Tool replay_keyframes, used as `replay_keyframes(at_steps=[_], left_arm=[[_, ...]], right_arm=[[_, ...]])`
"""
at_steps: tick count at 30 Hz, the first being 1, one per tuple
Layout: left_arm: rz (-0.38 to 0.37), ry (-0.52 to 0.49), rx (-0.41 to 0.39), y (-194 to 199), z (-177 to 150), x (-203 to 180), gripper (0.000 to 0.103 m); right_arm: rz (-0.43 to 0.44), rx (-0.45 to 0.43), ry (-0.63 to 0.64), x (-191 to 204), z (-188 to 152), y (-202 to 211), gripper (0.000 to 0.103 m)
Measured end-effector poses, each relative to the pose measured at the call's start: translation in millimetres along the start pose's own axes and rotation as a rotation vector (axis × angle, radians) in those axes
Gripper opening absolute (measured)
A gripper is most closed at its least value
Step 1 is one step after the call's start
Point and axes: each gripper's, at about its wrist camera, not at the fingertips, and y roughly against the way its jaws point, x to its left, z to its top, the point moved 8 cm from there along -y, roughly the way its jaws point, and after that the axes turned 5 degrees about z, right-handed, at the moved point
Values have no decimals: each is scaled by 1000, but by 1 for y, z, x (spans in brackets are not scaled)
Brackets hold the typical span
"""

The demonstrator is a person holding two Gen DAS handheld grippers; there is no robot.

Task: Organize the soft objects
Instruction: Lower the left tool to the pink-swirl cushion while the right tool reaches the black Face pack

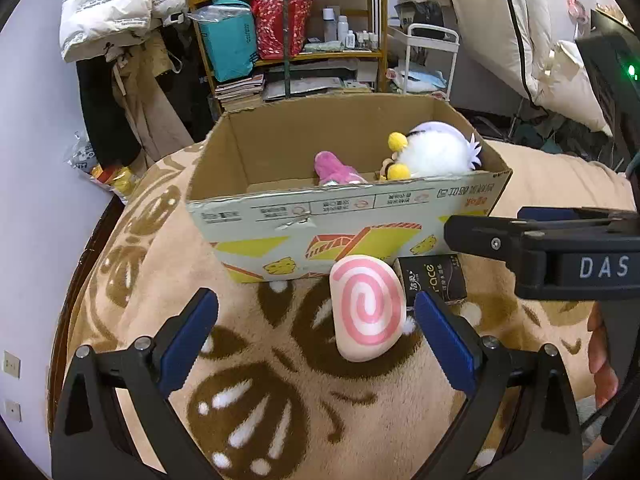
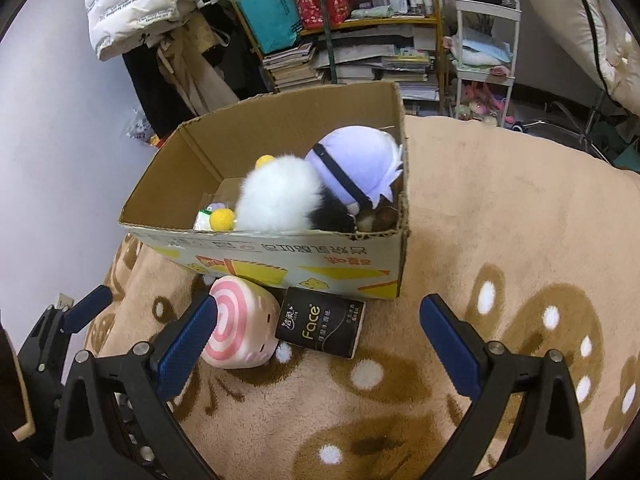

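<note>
Pink-swirl plush cushion (image 1: 368, 307) lies on patterned blanket (image 1: 280, 420), touching cardboard box (image 1: 320, 216) front, black tissue pack (image 2: 320, 328) beside it. Left gripper (image 1: 316, 320) spread wide, empty; right gripper (image 2: 316, 328) likewise.

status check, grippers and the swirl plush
Left gripper open, right gripper open. Swirl plush on blanket, outside box. Tissue pack beside it.

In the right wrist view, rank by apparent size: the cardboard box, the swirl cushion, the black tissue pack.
1. cardboard box, clearly largest.
2. and 3. swirl cushion and black tissue pack look alike; the right hand-held gripper's finger hides part of the cushion, so unranked.
</note>
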Motion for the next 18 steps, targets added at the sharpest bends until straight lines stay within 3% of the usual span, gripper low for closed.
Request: replay_keyframes(at_steps=[18], left_arm=[[-59,-15,85,-47,-17,-15,97]], right_arm=[[-51,126,-13,-15,-6,-42,103]])
